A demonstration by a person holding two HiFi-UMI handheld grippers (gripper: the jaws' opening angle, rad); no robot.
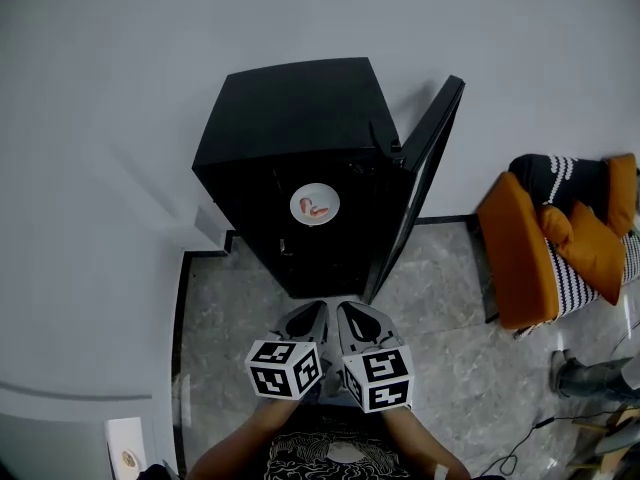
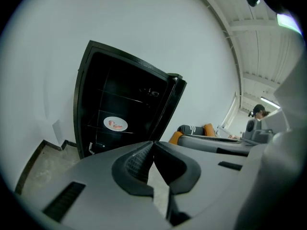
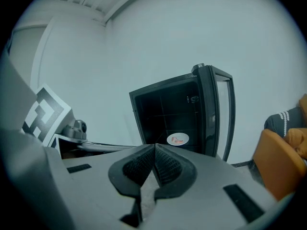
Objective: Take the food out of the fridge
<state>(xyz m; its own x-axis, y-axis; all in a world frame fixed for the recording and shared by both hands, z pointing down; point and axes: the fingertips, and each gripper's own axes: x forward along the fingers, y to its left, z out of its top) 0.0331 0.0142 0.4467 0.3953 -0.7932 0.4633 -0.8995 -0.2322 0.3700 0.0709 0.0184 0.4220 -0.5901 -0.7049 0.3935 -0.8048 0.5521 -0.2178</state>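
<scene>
A small black fridge (image 1: 290, 118) stands against the white wall with its door (image 1: 425, 163) swung open to the right. On a shelf inside lies a white plate (image 1: 315, 205) with pinkish food (image 1: 318, 209); the same plate (image 2: 115, 124) (image 3: 178, 139) shows in both gripper views. My left gripper (image 1: 312, 320) and right gripper (image 1: 352, 320) are held side by side, low in front of the fridge and well short of it. Both are shut with nothing between their jaws. Left gripper (image 2: 153, 145) and right gripper (image 3: 154, 148) point at the open fridge.
An orange chair (image 1: 520, 248) with a striped black-and-white cushion (image 1: 560, 183) stands to the right of the fridge. The floor (image 1: 440, 298) is grey marble tile with a dark border (image 1: 180, 318). A person (image 2: 256, 116) stands far off in the left gripper view. Cables (image 1: 545, 428) lie at lower right.
</scene>
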